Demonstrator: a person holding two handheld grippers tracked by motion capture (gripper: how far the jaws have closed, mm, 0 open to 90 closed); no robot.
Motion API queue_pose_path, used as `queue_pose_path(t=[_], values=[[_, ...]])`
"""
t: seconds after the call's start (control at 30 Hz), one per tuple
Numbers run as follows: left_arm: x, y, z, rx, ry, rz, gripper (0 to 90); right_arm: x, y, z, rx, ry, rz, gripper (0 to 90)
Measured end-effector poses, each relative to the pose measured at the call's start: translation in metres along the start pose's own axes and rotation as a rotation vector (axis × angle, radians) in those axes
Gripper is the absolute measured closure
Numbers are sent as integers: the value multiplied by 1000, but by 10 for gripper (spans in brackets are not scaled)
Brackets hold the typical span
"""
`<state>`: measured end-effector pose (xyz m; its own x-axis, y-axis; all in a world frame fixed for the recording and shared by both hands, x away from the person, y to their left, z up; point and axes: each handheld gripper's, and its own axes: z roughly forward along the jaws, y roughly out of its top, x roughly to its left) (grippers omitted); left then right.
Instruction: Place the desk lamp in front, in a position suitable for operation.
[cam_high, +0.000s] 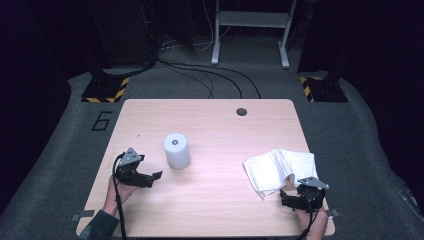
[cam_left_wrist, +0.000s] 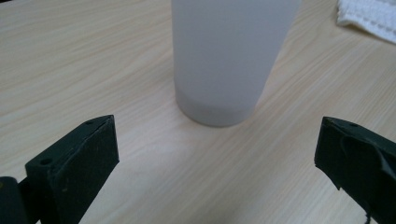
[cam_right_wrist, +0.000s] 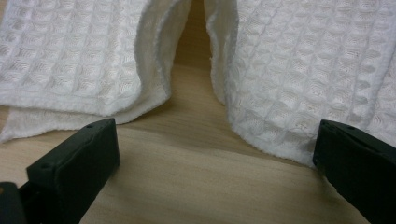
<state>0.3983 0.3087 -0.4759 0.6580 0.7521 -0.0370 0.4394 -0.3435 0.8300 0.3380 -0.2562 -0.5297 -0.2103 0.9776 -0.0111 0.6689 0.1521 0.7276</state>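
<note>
White cylinder (cam_left_wrist: 229, 60) stands just ahead of wide-open, empty left tongs (cam_left_wrist: 217, 158); right tongs (cam_right_wrist: 217, 158) gape at towel (cam_right_wrist: 299, 70) edge.

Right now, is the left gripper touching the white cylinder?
Apart. In the left gripper view, bare table shows between the open left gripper and the base of the white cylinder; both jaws stand short of it.

The right gripper (cam_right_wrist: 217, 154) hangs low over the wooden table (cam_right_wrist: 196, 186), its two black jaws spread wide with nothing between them. Just ahead lies a white waffle-weave towel (cam_right_wrist: 289, 70), rumpled into two folds with a narrow gap of bare wood between them.
</note>
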Motion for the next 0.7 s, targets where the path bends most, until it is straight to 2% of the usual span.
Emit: queue_pose_path(t=[0.07, 0.33, 0.53, 0.7], values=[[-1, 5, 3, -21, -5, -13, 0, 0, 0, 0, 1, 0, 0, 0], [-4, 19, 16, -46, -37, -8, 0, 0, 0, 0, 6, -3, 4, 0], [-9, 25, 31, -98, -31, -29, 0, 0, 1, 1, 6, -5, 5, 0], [-9, 25, 43, -96, -44, -42, 0, 0, 1, 1, 4, -7, 5, 0]])
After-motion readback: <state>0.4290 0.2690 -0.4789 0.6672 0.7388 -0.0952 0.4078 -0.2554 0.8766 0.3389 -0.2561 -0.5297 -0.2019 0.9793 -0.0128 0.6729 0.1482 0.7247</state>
